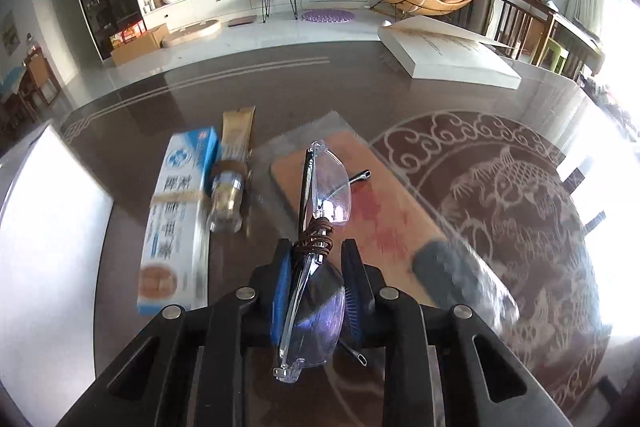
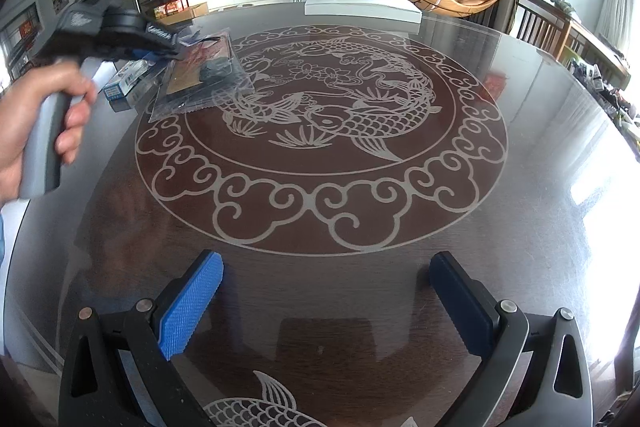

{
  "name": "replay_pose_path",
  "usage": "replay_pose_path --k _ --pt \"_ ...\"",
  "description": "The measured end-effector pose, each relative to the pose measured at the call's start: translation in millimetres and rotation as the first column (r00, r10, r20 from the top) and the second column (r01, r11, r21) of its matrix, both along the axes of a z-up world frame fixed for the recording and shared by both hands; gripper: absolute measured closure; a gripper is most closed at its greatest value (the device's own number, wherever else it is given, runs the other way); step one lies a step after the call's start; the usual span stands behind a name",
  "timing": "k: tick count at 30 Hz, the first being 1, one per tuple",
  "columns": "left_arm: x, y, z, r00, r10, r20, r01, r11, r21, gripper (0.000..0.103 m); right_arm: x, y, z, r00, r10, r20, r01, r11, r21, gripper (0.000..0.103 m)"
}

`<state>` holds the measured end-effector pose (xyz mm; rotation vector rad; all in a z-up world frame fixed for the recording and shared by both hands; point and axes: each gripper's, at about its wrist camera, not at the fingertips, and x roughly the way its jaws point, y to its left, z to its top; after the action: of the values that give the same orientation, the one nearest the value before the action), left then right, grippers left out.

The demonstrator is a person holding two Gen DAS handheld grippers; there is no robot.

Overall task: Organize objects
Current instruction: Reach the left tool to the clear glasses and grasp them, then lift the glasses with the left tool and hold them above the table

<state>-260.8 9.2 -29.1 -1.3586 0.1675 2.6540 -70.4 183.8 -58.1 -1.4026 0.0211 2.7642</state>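
My left gripper (image 1: 316, 259) clamps folded glasses (image 1: 320, 227), long axis pointing away along the fingers. Right gripper (image 2: 324, 291) hangs open over the dark glass table (image 2: 360, 219); living room behind.

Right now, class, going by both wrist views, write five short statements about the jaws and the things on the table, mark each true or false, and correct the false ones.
1. The left gripper has its jaws shut on the glasses. True.
2. The right gripper holds a bottle. False: its jaws stand open with nothing between them.
3. The toothpaste box lies left of the glasses in the left wrist view. True.
4. The small bottle stands upright. False: it lies on its side beside the box.
5. The white box sits at the table's far side. True.
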Motion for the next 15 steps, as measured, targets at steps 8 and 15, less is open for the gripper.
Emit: replay_pose_path --k 8,15 --pt "129.4 -48.9 -12.0 0.999 0.040 0.011 -0.040 0.999 0.031 0.079 0.2 -0.3 0.0 1.000 0.001 -0.003 -0.001 1.000 -0.007 0.000" --pt "142.0 -58.1 -23.7 0.998 0.057 -0.027 -0.059 0.997 -0.041 0.017 1.0 -0.5 0.1 1.000 0.005 -0.006 -0.005 1.000 -0.012 0.000"
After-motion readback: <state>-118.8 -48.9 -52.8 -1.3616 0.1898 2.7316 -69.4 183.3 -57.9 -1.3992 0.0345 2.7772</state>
